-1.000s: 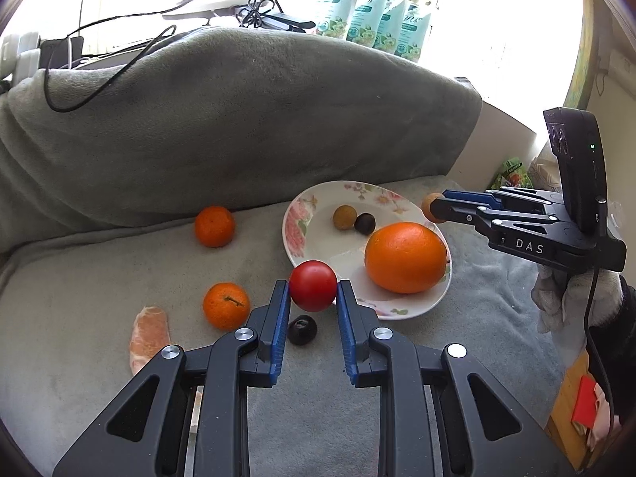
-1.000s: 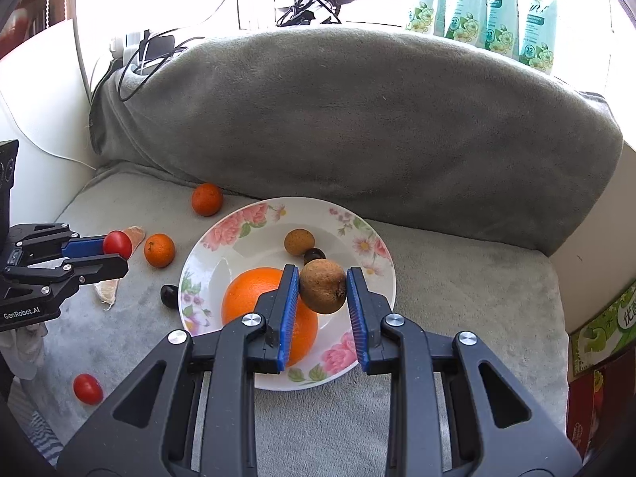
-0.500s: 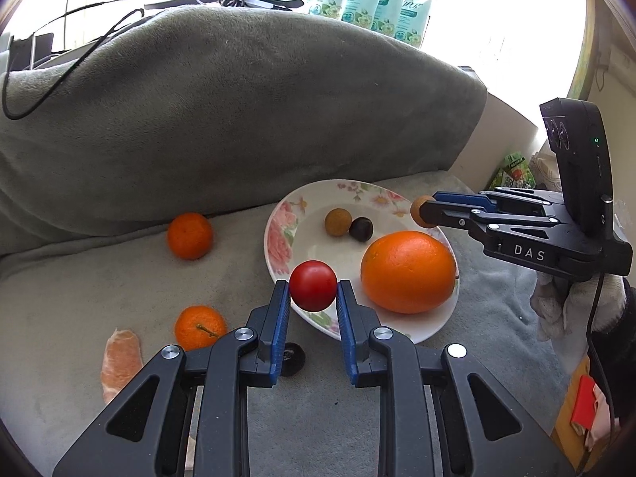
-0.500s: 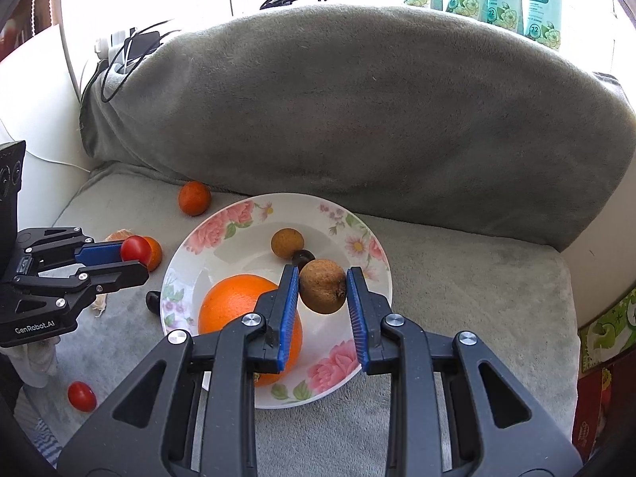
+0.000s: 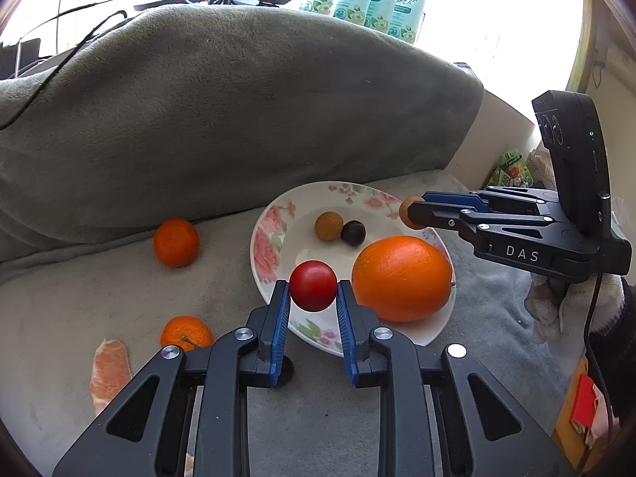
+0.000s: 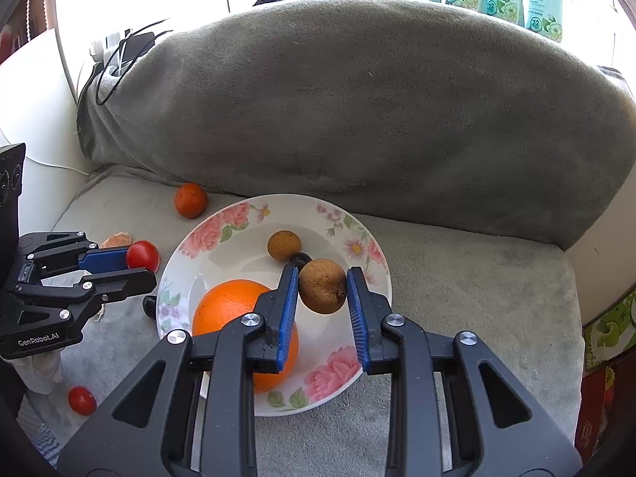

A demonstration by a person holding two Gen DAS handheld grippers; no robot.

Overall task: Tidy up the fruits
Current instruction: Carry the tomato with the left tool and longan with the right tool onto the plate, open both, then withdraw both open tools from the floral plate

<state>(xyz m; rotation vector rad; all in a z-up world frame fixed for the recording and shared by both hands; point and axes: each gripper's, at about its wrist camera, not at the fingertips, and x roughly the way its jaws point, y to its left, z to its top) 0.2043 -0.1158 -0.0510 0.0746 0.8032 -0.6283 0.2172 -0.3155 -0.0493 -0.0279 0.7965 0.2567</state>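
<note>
A floral white plate [image 5: 274,262] [image 6: 238,222] lies on the grey blanket. It holds a big orange [image 5: 401,278] [image 6: 238,310], a small brown fruit [image 5: 328,225] [image 6: 283,245] and a dark round fruit [image 5: 353,233] [image 6: 300,257]. My left gripper [image 5: 313,287] [image 6: 139,262] is shut on a red cherry tomato [image 5: 313,285] [image 6: 142,255], held above the plate's near-left rim. My right gripper [image 6: 322,287] [image 5: 413,214] is shut on a brown round fruit [image 6: 322,286] [image 5: 409,207], held over the plate's right side.
Two mandarins [image 5: 176,241] [image 5: 186,333] and a peeled mandarin piece [image 5: 109,373] lie on the blanket left of the plate. Another red tomato [image 6: 82,400] and a dark fruit [image 6: 150,304] lie near the plate's left. A blanket-covered hump [image 6: 357,99] rises behind.
My left gripper has carried the tomato forward over the plate's rim. My right gripper has moved a little further over the plate with the brown fruit.
</note>
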